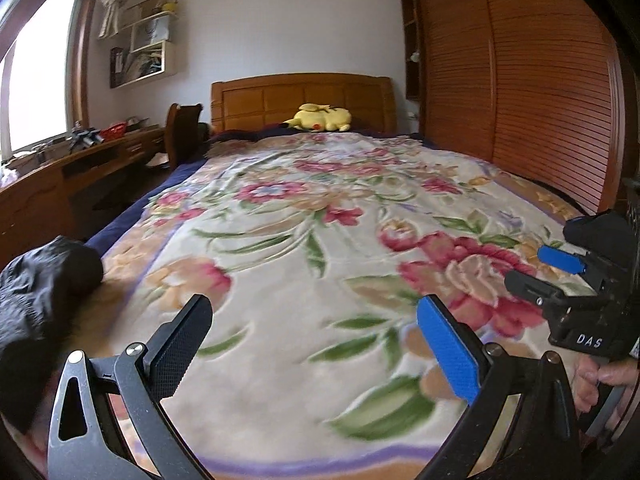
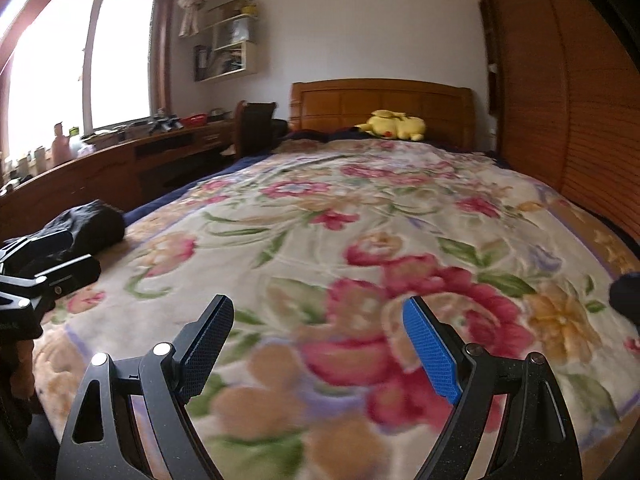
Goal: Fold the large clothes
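Wall shelf [image 2: 234,46] at 11 o'clock, cluttered, contents unclear; bed [image 1: 320,240] under floral blanket, yellow plush [image 1: 322,117] at 12 by headboard; black garment [image 1: 40,292] bunched at 9 o'clock on blanket edge; left gripper [image 1: 316,344] spread wide, empty, low over blanket; right gripper [image 2: 318,350] likewise wide, empty, level beside it.

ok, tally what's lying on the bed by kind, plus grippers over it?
Dark garment: 1
Yellow plush toy: 1
Floral blanket: 1
Grippers, both open: 2, left gripper and right gripper
Total: 5
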